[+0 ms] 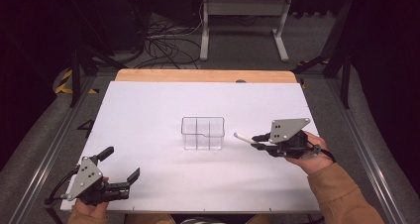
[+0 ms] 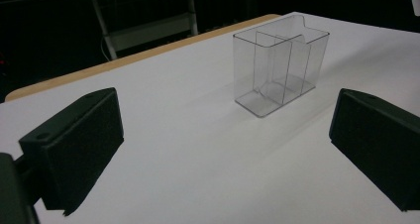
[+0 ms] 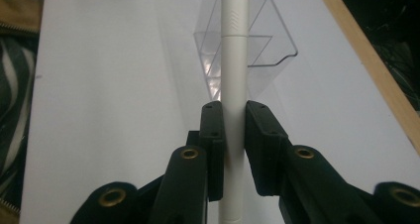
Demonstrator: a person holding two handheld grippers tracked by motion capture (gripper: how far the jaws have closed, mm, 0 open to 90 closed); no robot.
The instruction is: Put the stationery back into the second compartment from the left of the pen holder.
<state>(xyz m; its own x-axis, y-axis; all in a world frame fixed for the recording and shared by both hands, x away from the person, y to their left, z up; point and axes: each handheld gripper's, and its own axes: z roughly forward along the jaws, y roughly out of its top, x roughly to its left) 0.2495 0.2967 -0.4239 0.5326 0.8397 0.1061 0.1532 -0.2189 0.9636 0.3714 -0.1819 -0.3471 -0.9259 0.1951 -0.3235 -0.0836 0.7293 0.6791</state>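
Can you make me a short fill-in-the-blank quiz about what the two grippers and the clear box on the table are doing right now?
1. The right gripper is shut on a white ____.
2. The left gripper has its jaws ____ and holds nothing.
3. The clear plastic organizer stands on the white table, and its compartments are ____.
4. The pen points toward the ____.

Missing words: pen; open; empty; organizer

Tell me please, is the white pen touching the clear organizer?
Apart. The high view shows bare table between the pen tip and the organizer wall.
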